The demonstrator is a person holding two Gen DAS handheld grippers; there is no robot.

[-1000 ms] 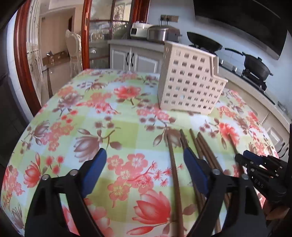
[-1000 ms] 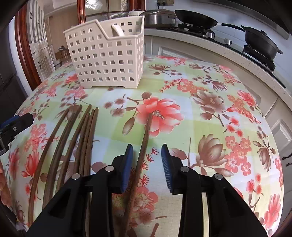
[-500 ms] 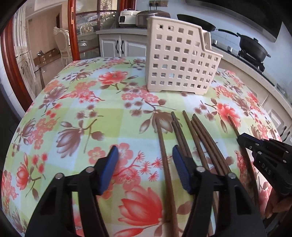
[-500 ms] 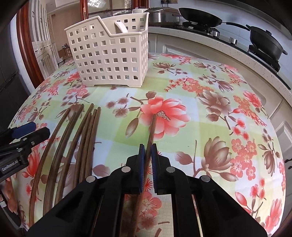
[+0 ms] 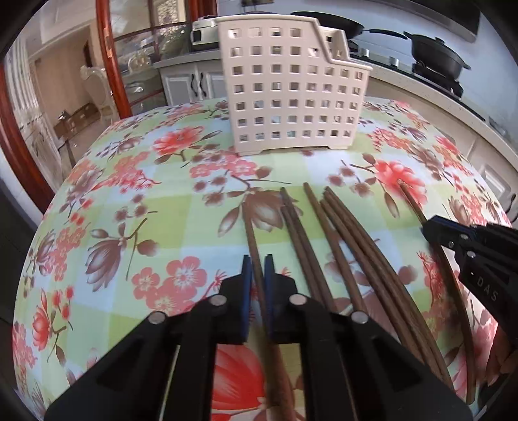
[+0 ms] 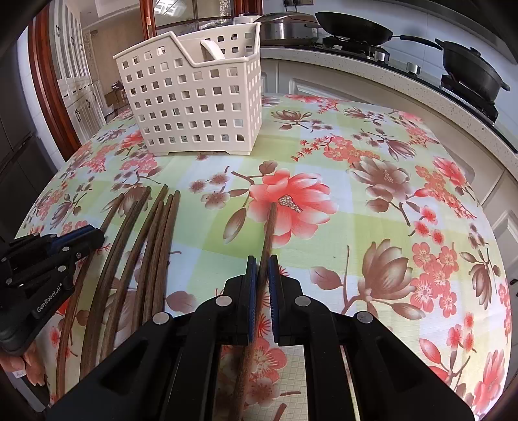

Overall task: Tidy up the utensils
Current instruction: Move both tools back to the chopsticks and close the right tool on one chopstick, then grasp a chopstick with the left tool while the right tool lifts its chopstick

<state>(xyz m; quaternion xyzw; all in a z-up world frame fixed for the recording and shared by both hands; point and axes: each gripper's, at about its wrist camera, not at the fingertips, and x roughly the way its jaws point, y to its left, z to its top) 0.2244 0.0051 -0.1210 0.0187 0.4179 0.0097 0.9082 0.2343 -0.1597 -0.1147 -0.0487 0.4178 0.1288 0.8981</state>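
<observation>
Several brown wooden chopsticks (image 5: 340, 243) lie side by side on the flowered tablecloth (image 5: 145, 210). My left gripper (image 5: 255, 268) has its jaws closing on the leftmost chopstick (image 5: 251, 233), blue pads pressing both its sides. My right gripper (image 6: 262, 268) is shut on a lone chopstick (image 6: 270, 226) lying apart to the right of the bundle (image 6: 152, 233). Each gripper shows in the other's view: the right gripper (image 5: 430, 226) and the left gripper (image 6: 90, 234). A cream perforated basket (image 6: 194, 107) stands upright behind the chopsticks, with a white handle (image 6: 212, 48) sticking up inside it.
A stone counter (image 6: 421, 90) with a stove, a frying pan (image 6: 353, 29) and a black pot (image 6: 469, 71) runs behind and to the right of the table. A rice cooker (image 5: 204, 30) and cabinets stand at the back. The table's rounded edge falls away near both grippers.
My left gripper moved right and down over the leftmost chopstick, and its jaws went from wide apart to closed on it. My right gripper closed on its chopstick and has held still since.
</observation>
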